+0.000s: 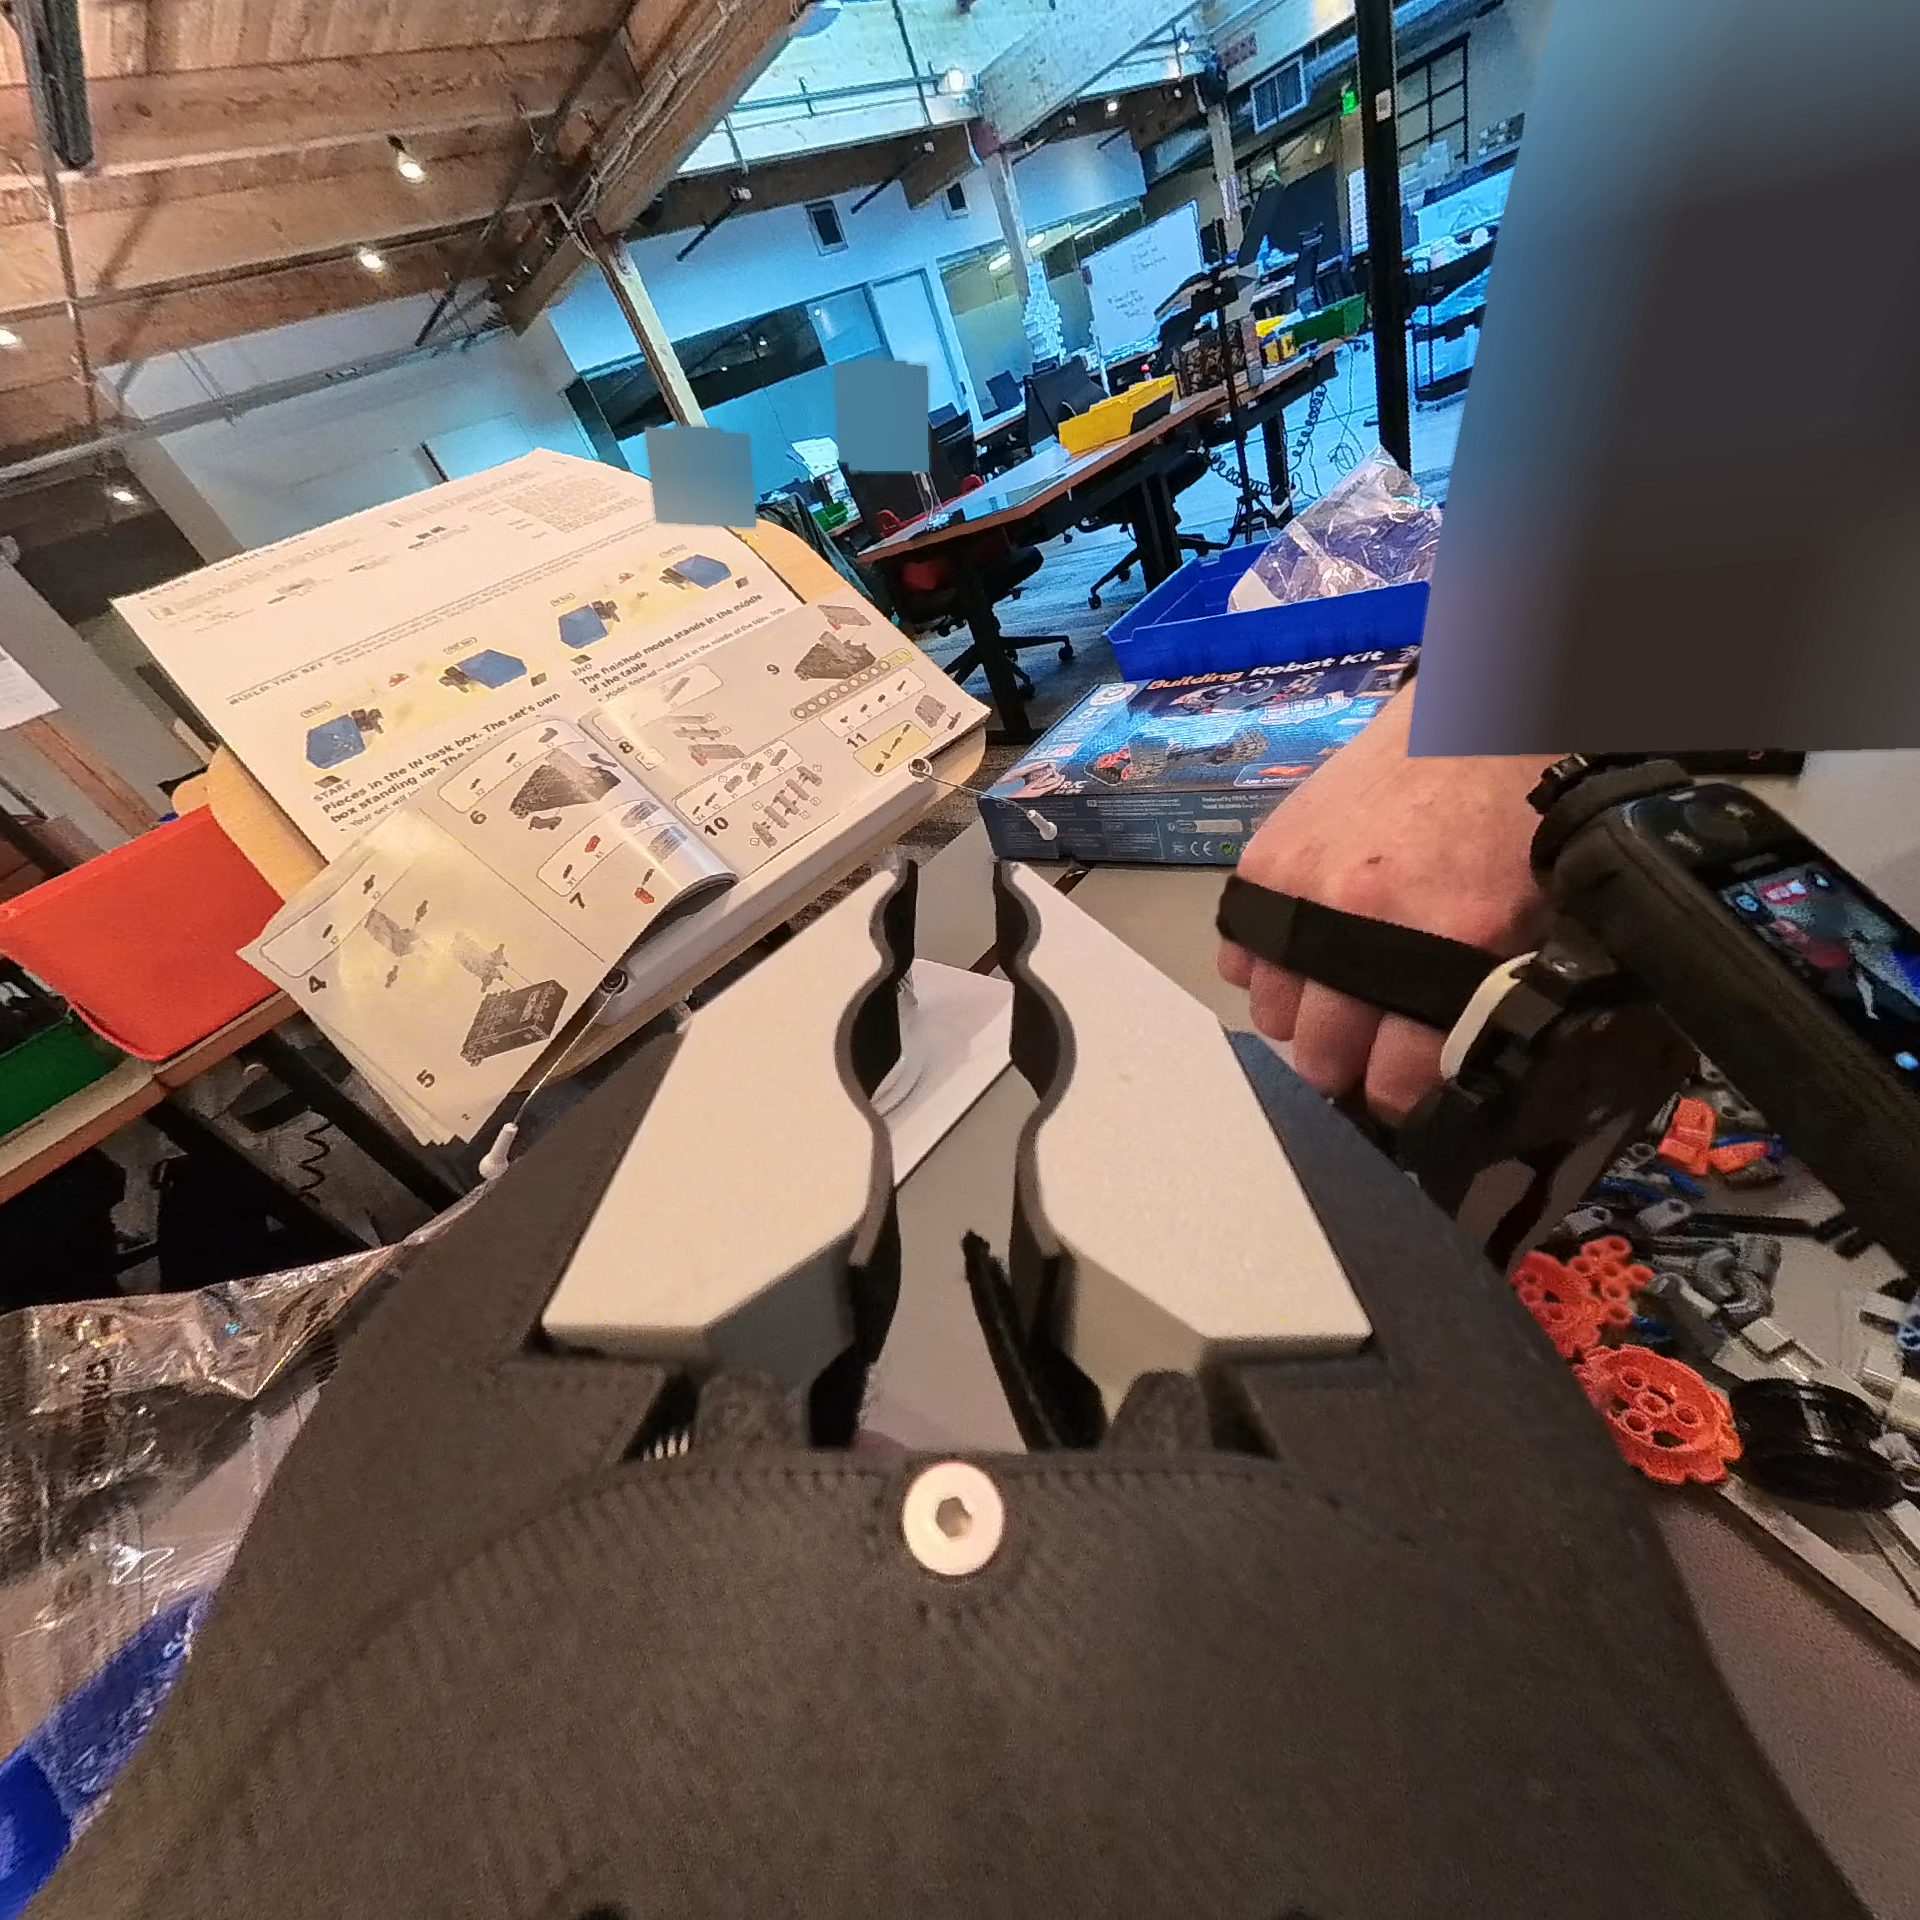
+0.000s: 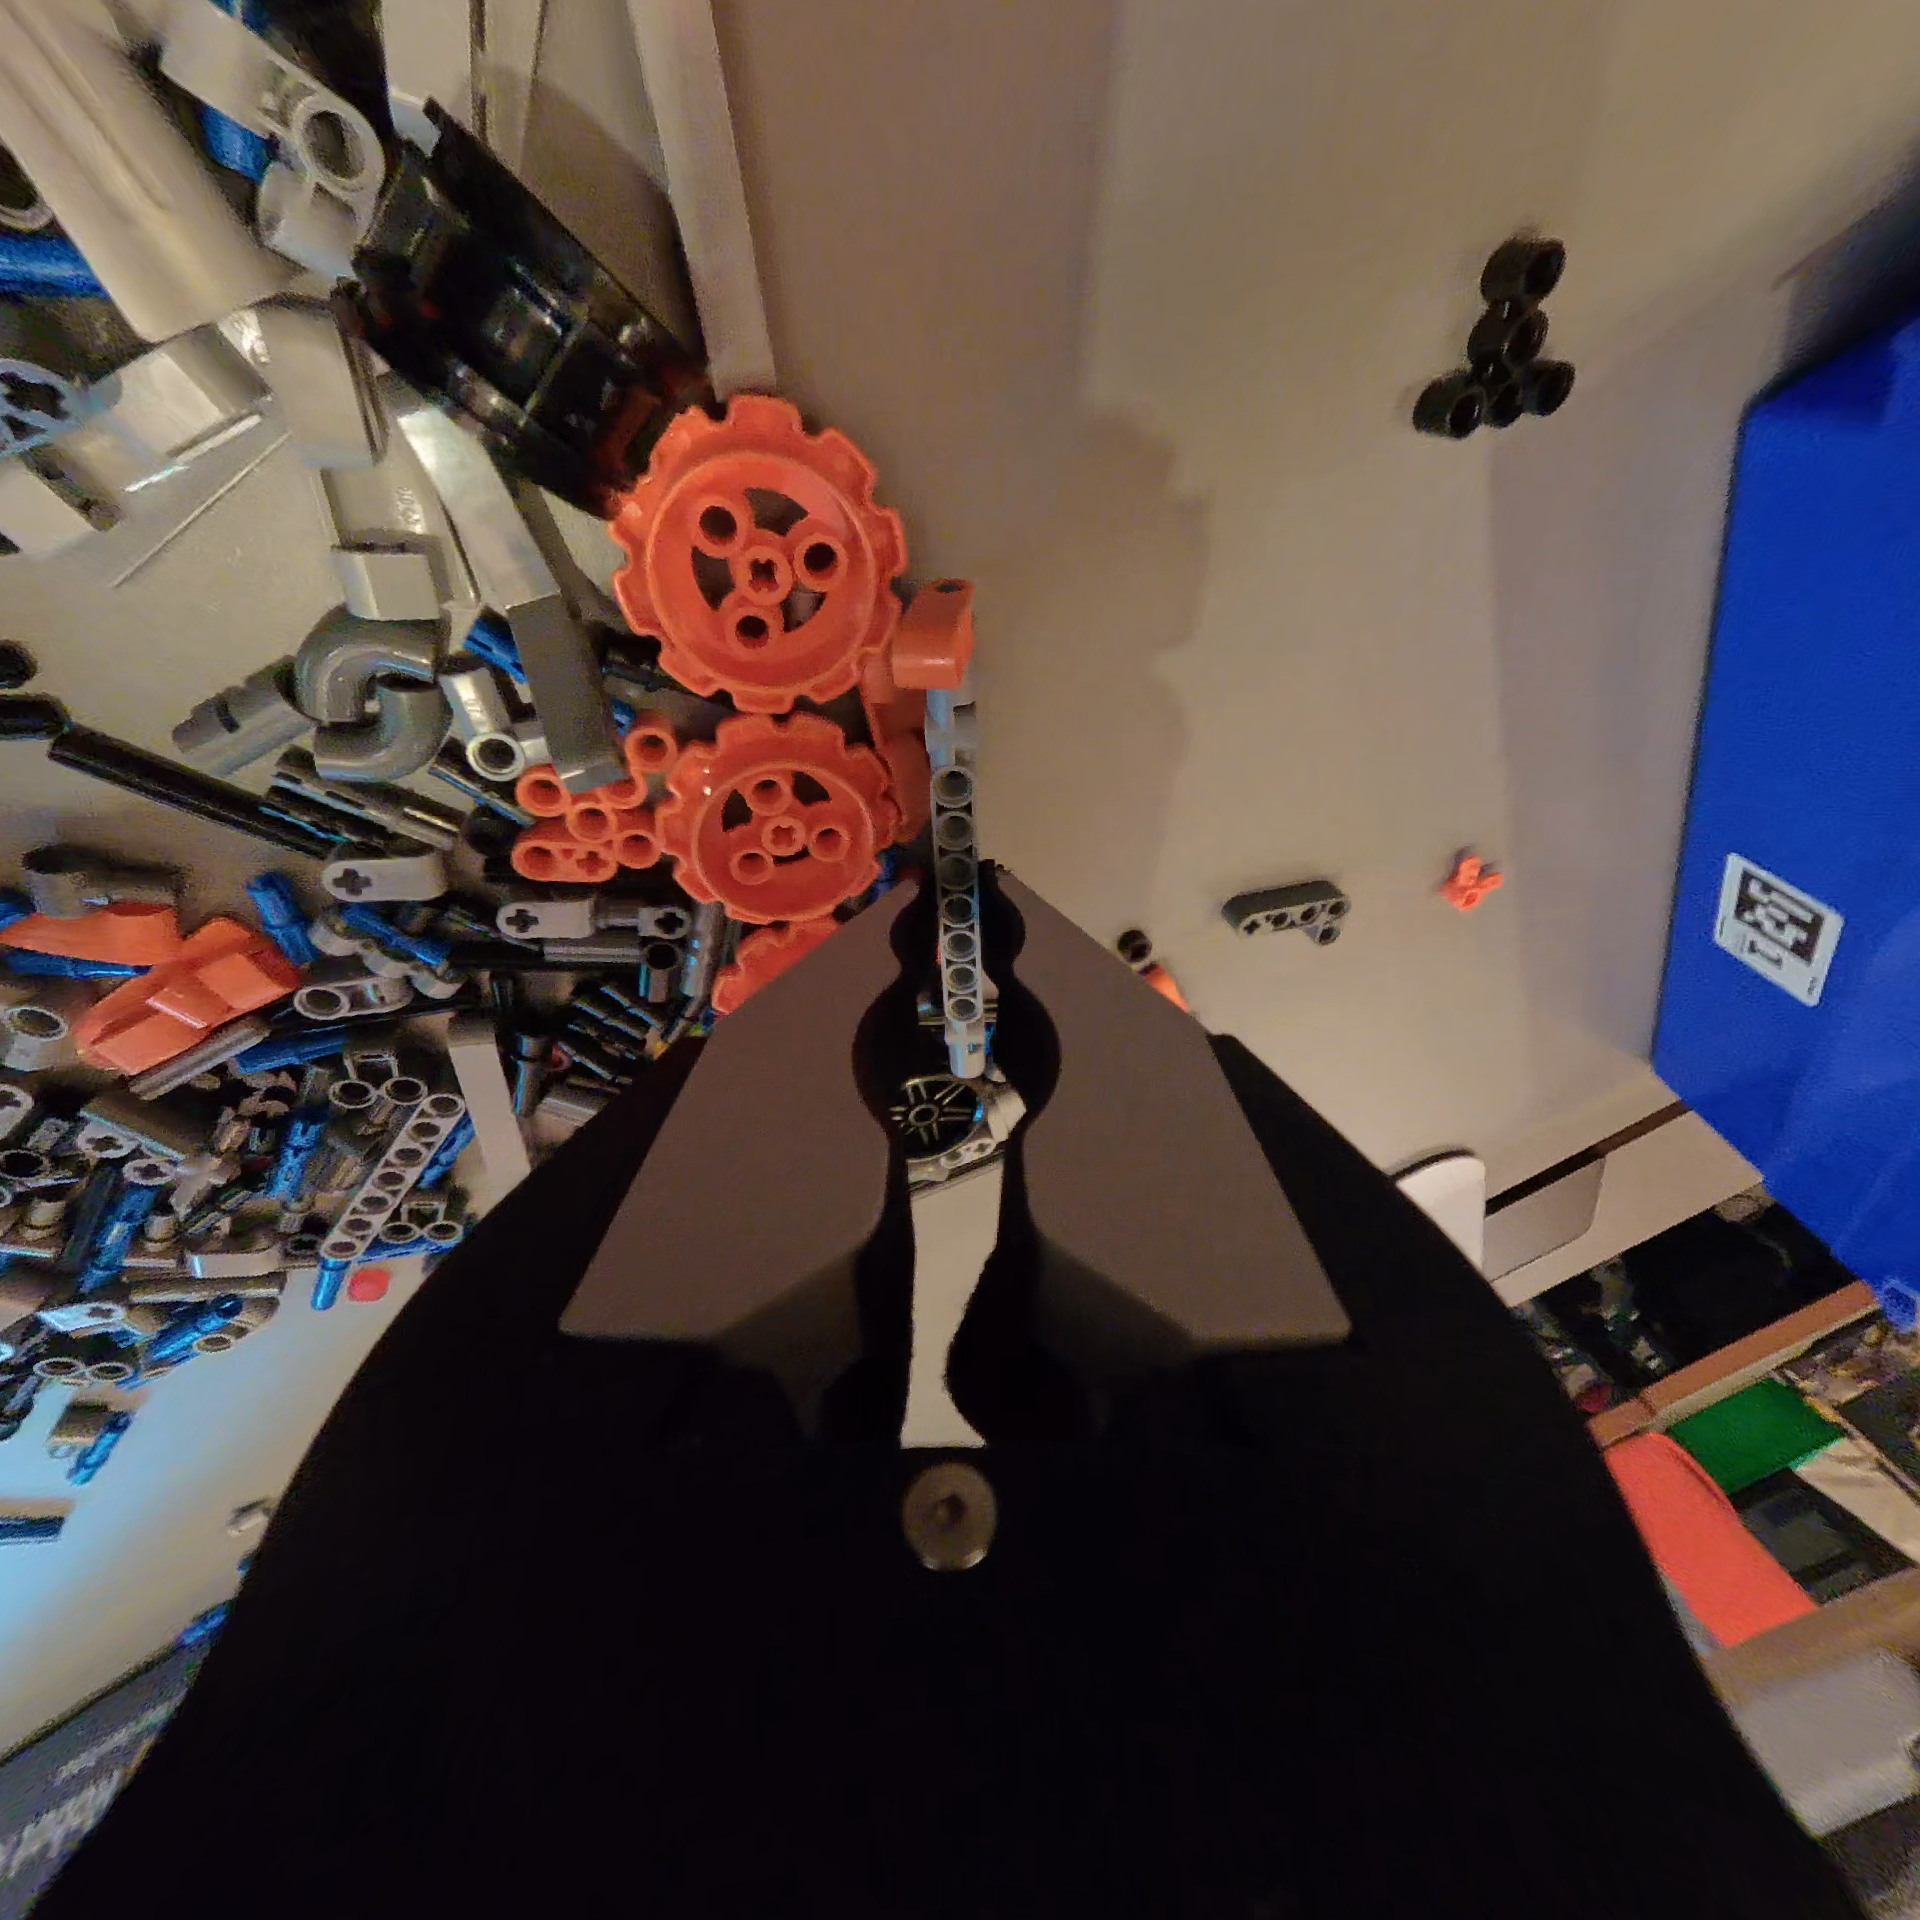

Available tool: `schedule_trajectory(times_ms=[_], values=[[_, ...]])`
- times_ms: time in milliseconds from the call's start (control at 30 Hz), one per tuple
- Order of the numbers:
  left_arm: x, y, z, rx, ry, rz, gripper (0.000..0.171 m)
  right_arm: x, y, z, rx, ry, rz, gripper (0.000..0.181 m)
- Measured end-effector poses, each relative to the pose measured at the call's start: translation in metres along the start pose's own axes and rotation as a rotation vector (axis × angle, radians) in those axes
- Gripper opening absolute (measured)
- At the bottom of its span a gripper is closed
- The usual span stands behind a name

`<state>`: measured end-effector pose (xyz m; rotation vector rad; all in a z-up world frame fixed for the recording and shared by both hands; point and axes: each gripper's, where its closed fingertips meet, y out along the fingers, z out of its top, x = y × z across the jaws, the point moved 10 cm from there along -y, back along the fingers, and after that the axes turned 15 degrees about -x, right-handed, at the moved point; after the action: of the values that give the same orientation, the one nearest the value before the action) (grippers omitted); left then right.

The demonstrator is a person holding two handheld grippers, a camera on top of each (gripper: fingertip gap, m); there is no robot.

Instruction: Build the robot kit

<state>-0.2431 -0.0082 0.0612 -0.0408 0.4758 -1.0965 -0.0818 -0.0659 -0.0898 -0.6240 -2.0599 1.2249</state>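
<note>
Right wrist view looks straight down on a pale desk (image 2: 1299, 312), where the right gripper (image 2: 961, 894) has its fingers drawn narrow around a light grey perforated plastic beam (image 2: 958, 914). The beam runs lengthwise through the gap; whether the pads actually press it cannot be told. Under the beam, deeper in the gap, lies a small black spoked wheel hub (image 2: 925, 1117). Just beyond the fingertips sit two orange toothed plastic sprocket wheels (image 2: 764, 556), one above the other, and a small orange connector block (image 2: 935, 634) touches the beam's far end. To the left spreads a dense heap of grey, black, blue and orange building pieces (image 2: 260, 987). Farther right on the bare desk lie a black cluster of round connectors (image 2: 1496, 348), a short dark grey three-hole beam (image 2: 1288, 902) and a tiny orange piece (image 2: 1473, 881). A blue plastic bin (image 2: 1818, 727) with a white tag stands at the right edge.

Left wrist view shows the left gripper (image 1: 954, 904) raised and level, its fingers narrowly apart with nothing between them. Ahead of it an open instruction booklet (image 1: 582, 790) lies on a tilted wooden stand, over larger printed sheets. A dark blue kit box (image 1: 1195, 758) rests behind, with a red bin (image 1: 135, 935) at the left. A person's hand (image 1: 1382, 925) grips the other tool at the right, above the scattered pieces.
</note>
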Motion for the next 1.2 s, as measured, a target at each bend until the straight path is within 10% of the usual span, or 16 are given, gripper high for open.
schedule_trajectory(times_ms=[567,1200], values=[[-0.004,0.003,-0.006,-0.017,-0.007,0.012,0.013,0.127,0.066,-0.043,-0.030,0.318,-0.091,0.005],[0.004,0.012,-0.007,-0.033,0.004,-0.013,0.013,0.012,0.027,-0.056,-0.107,0.146,0.111,0.006]])
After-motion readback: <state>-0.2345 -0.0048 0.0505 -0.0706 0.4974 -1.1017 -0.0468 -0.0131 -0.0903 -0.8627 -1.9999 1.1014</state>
